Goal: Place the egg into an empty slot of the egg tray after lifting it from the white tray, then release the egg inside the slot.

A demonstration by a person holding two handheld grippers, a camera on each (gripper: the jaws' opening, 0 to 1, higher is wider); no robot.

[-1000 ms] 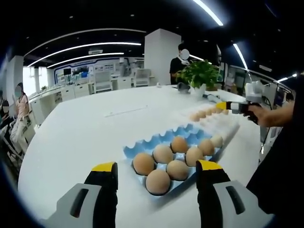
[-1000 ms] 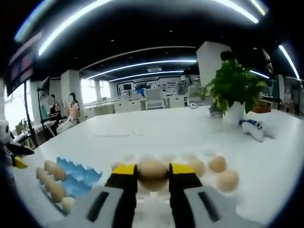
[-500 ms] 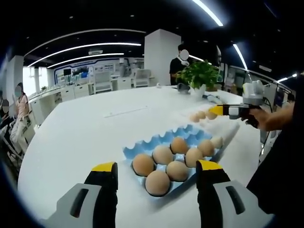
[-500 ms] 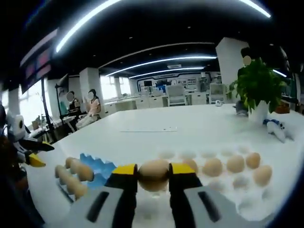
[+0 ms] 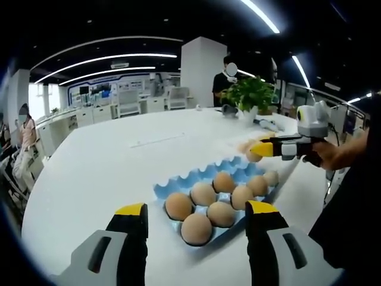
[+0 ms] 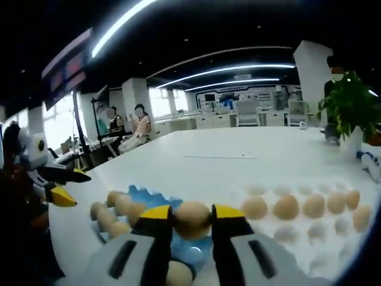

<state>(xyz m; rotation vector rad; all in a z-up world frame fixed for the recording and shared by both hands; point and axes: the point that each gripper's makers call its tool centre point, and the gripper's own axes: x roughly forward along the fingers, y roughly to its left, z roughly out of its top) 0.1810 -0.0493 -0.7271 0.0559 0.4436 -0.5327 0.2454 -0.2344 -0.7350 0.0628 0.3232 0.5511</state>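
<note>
Yellow-tipped right gripper [image 6: 191, 218] pinches the egg [image 6: 191, 218] between both fingertips, in the air above the blue egg tray [image 6: 156, 199], with the white tray [image 6: 324, 236] beside it. Left gripper [image 5: 196, 210] hangs wide apart, holding nothing, just in front of the egg tray's near eggs.

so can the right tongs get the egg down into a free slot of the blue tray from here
Probably yes. The right tongs hold the egg above the blue tray, whose far slots look empty, and nothing stands between. The left tongs hang at the tray's other end, apart.
</note>
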